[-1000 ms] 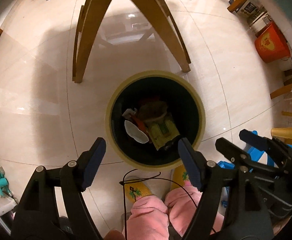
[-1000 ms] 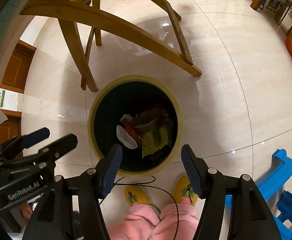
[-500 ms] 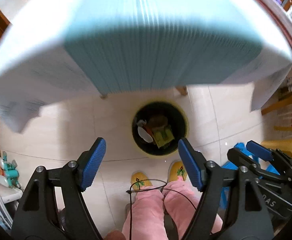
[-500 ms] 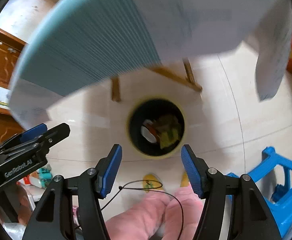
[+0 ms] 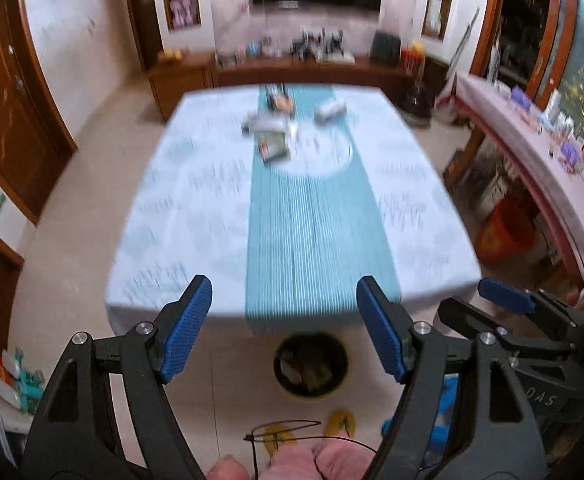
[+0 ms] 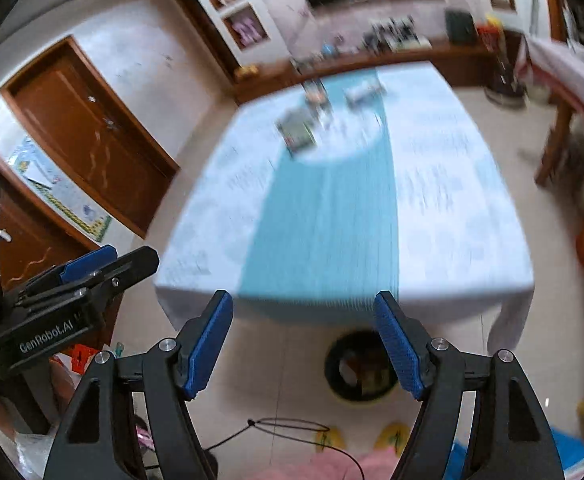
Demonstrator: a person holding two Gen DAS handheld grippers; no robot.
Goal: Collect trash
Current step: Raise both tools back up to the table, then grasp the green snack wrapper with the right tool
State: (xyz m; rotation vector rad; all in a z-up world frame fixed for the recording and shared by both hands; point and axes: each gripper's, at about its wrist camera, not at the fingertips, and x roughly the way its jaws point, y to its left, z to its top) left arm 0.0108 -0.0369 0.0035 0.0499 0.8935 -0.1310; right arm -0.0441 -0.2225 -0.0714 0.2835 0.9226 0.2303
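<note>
Both grippers hang high above the floor, looking down across a table [image 5: 315, 220] with a pale cloth and teal runner. Blurred wrappers and small packs [image 5: 274, 146] [image 6: 297, 132] lie at its far end. Down on the floor by the near table edge stands a round yellow-rimmed bin [image 5: 311, 395] [image 6: 355, 400] with trash inside; in the right wrist view a finger hides part of it. My left gripper [image 5: 283, 292] is open and empty. My right gripper [image 6: 303, 304] has its jaws opening, with nothing between them.
A person's pink trouser legs and yellow slippers [image 5: 341, 422] stand just behind the bin. A blue stool [image 5: 447, 396] and an orange bucket [image 5: 505, 236] are to the right. A wooden sideboard [image 5: 292, 68] lines the far wall and brown doors [image 5: 8, 120] the left.
Both grippers have risen from just over the bin to above the table, so the bin looks small and the table top shows. The right jaws stand wider than before.
</note>
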